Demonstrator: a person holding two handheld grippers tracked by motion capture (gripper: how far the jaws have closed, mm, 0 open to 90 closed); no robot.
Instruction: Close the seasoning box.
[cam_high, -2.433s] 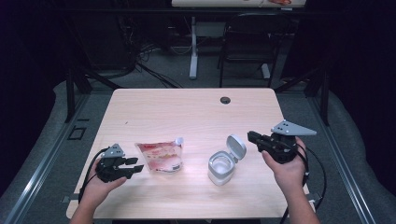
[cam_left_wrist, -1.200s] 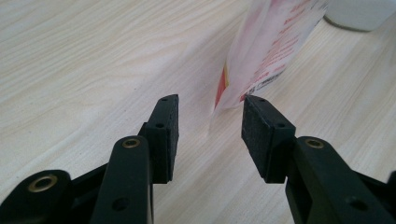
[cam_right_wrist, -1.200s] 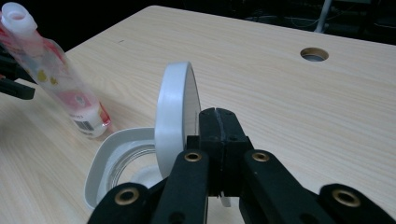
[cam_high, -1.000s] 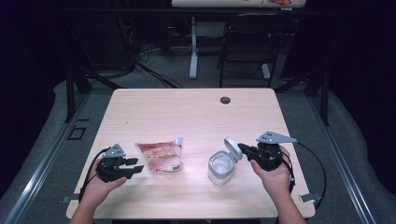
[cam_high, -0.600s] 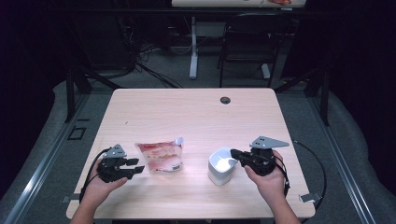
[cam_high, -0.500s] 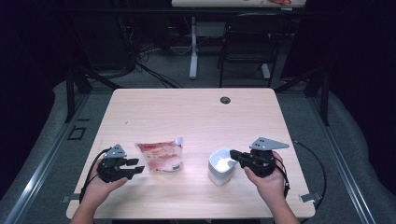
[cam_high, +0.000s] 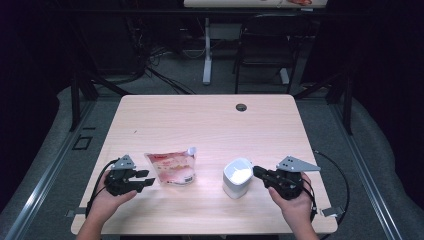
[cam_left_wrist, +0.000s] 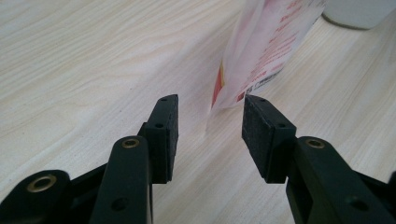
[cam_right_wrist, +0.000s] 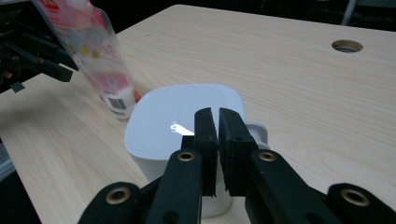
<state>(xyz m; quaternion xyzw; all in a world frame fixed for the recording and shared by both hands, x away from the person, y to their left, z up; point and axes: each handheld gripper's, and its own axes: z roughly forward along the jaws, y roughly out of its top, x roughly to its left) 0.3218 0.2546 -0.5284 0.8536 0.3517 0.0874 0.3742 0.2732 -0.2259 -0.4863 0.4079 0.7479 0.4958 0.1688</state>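
- Container (cam_high: 237, 177): white, on the table (cam_high: 210, 125) at our 5 o'clock; its lid, up 2.4 s ago, is now down flat.
- Right gripper (cam_high: 258, 172): at the container's 3 o'clock, where it has come in from the table's right edge; jaws nearly together, their tips over the lid's edge (cam_right_wrist: 212, 122).
- Left gripper (cam_high: 145, 178): unmoved, jaws apart.
- Pouch (cam_high: 171, 167): pink, at the container's 9 o'clock, its corner (cam_left_wrist: 224, 98) between the left jaws' tips.
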